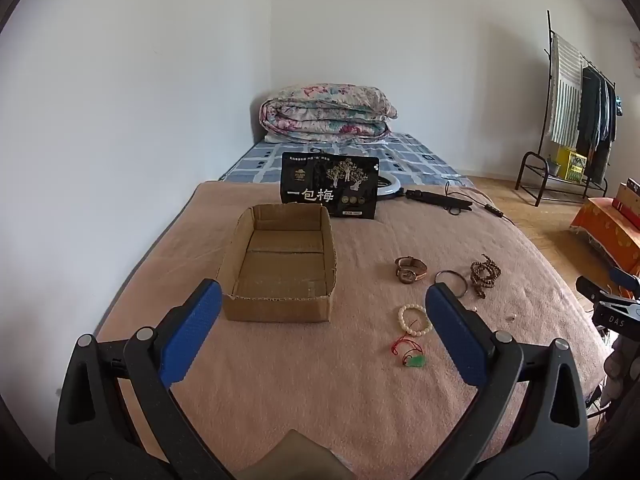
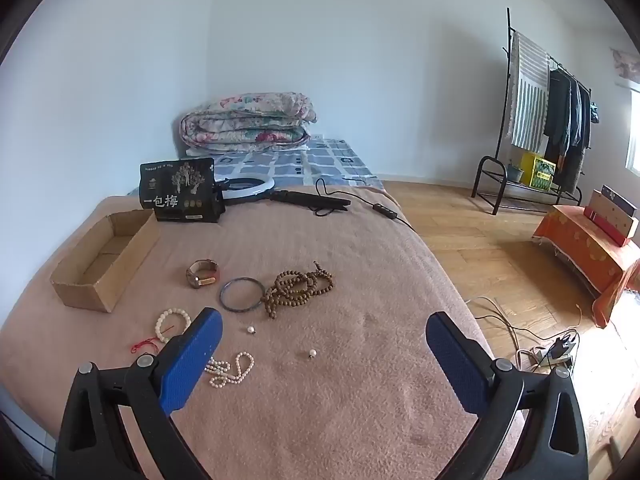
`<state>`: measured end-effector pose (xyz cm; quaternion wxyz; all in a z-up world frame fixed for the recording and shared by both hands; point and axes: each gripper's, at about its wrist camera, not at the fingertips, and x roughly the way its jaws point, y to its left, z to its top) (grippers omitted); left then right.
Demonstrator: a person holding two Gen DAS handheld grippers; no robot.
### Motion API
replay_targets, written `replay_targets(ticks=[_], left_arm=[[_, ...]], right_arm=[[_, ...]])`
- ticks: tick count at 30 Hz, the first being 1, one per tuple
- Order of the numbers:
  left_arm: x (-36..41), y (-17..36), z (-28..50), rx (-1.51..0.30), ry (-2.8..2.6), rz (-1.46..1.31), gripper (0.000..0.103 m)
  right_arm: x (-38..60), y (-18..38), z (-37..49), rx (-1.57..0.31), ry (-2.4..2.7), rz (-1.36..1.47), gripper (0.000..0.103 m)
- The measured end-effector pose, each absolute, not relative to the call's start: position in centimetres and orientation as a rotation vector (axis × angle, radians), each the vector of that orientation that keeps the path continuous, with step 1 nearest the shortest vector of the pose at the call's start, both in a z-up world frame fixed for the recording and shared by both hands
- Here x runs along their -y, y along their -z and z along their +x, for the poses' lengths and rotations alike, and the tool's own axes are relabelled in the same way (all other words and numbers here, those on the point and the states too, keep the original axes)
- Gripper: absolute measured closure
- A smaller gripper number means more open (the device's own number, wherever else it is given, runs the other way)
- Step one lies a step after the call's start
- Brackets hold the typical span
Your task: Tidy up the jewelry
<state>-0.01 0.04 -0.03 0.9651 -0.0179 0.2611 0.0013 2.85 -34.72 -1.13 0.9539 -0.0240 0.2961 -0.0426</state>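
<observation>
Blue-padded fingers of the left gripper [image 1: 320, 304] stand wide apart and hold nothing, hovering over the pink blanket [image 1: 320, 400] on the bed. Between them, further off, sits an open cardboard box [image 1: 280, 264], its inside bare. To the right of the box lie the jewelry pieces: a brown wristwatch [image 1: 410, 269], a dark bangle [image 1: 451, 280] partly hidden by the right finger, a coil of brown wooden beads [image 1: 485, 274], a white bead bracelet [image 1: 414, 319], and a green pendant on a red cord [image 1: 414, 360] nearest the camera. Behind the box stands a black snack bag [image 1: 330, 184] with white Chinese lettering, and a folded floral quilt [image 1: 326, 114] is at the head of the bed.

From the right wrist view, the right gripper [image 2: 324, 334] is likewise spread open and empty above the blanket [image 2: 340, 420]. A white pearl necklace [image 2: 230, 368] lies just beside its left finger, with two loose pearls [image 2: 251, 330] [image 2: 313, 354] apart from it. Beyond are the white bracelet [image 2: 172, 324], the bangle [image 2: 242, 294] touching the wooden beads [image 2: 298, 286], and the watch [image 2: 203, 273]. The cardboard box [image 2: 106, 256] sits off to the left, well apart from the jewelry. A ring light [image 2: 248, 188] with its cable lies behind the snack bag [image 2: 180, 190], and a clothes rack [image 2: 540, 120] stands by the far wall.
</observation>
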Motion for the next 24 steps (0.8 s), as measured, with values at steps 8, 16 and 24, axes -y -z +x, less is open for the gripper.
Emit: replay_targets(ticks=[8,16,24], left_arm=[[0.2,-0.6,0.1,-0.524,0.000,-0.034,0.000],[0.2,-1.0,0.0,-0.520,0.000,-0.033,0.000],[0.2,-0.9,0.0,-0.519,0.000,-0.032,0.000]], right_arm=[[34.7,0.9,2.8,-0.595,0.088,-0.059,0.000],[34.4,0.6,2.9,-0.589,0.088,-0.058,0.000],[34.4,0.6,3.0,-0.588,0.087,-0.056,0.000]])
